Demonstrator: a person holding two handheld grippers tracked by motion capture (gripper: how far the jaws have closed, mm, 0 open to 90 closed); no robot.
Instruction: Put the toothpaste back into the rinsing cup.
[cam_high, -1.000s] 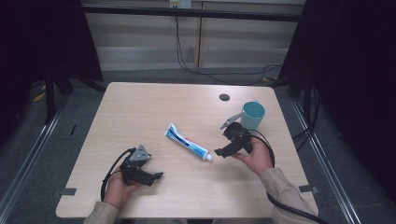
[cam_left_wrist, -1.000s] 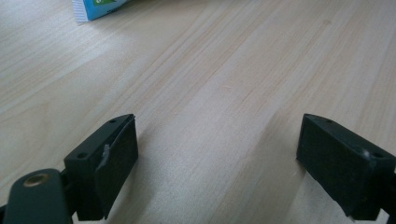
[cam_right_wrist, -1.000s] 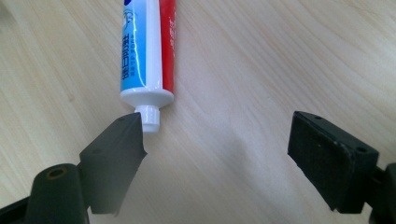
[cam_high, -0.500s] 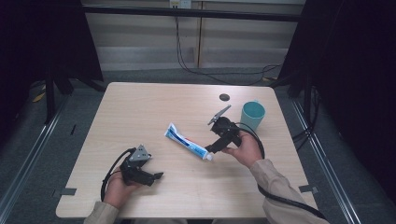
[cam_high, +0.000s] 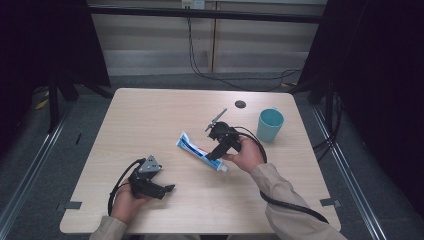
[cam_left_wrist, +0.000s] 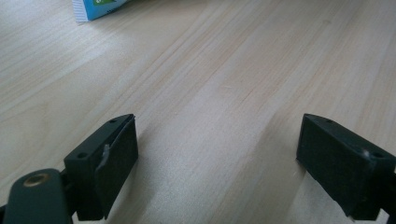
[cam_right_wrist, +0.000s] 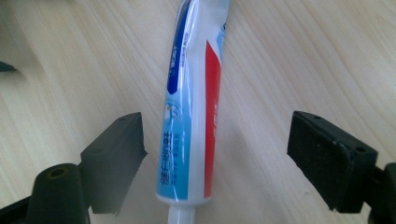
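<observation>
- While the right gripper (cam_high: 214, 154) hangs low over the toothpaste tube (cam_right_wrist: 194, 116), its jaws stand wide apart with the tube lying between them, touched by neither.
- The tube's long axis runs straight away from those jaws, its white cap (cam_right_wrist: 181, 215) nearest the gripper's body and its crimped end farthest off; a squeeze would therefore, I judge, cross the tube's narrow width just ahead of the cap.
- The left gripper (cam_high: 167, 189) rests low on the table (cam_high: 150, 115), jaws also spread wide and holding nothing; from them the tube's crimped end (cam_left_wrist: 95, 8) lies well ahead and to the left, so the right hand is far nearer.
- A teal cup (cam_high: 270, 125) stands upright beyond the right gripper; nothing can be seen inside it.
</observation>
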